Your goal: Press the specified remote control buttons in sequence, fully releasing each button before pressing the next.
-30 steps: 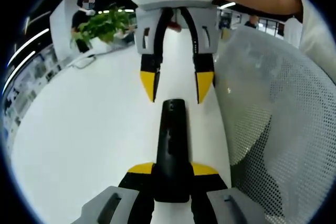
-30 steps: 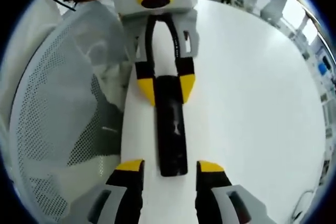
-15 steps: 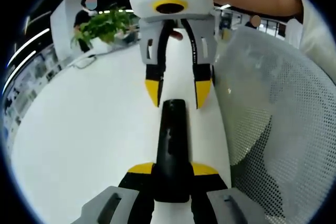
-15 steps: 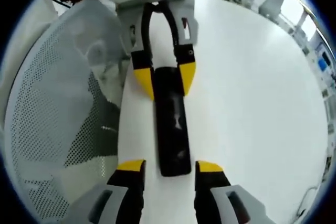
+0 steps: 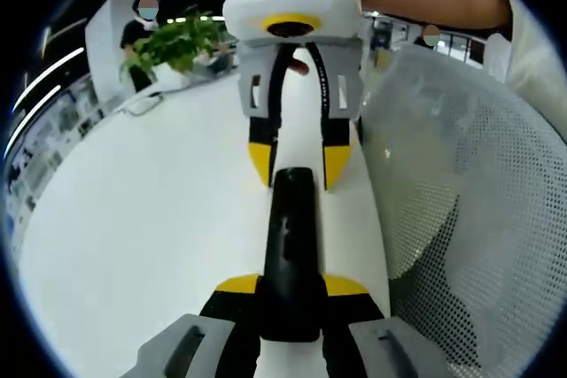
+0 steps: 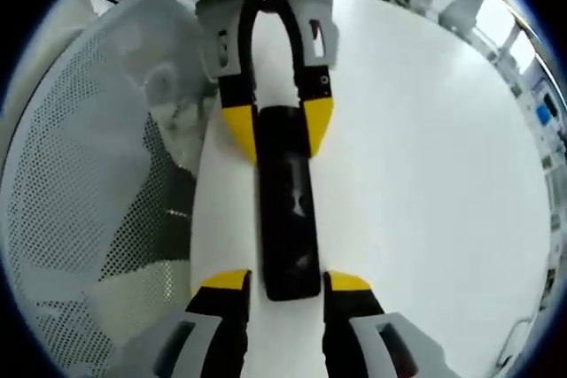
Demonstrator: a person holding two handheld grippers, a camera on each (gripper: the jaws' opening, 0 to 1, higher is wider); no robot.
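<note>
On the table (image 5: 133,236), the left gripper (image 5: 291,294) clamps the remote (image 5: 290,254). The right gripper (image 6: 283,294) hangs open around its far end, empty. Approach step, I judge; next, one tip must settle onto a button.

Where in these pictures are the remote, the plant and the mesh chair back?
remote (image 5: 289,245), left gripper view, middle of its black body
plant (image 5: 175,42), left gripper view, its leaves
chair back (image 6: 84,174), right gripper view, its perforated mesh
</note>
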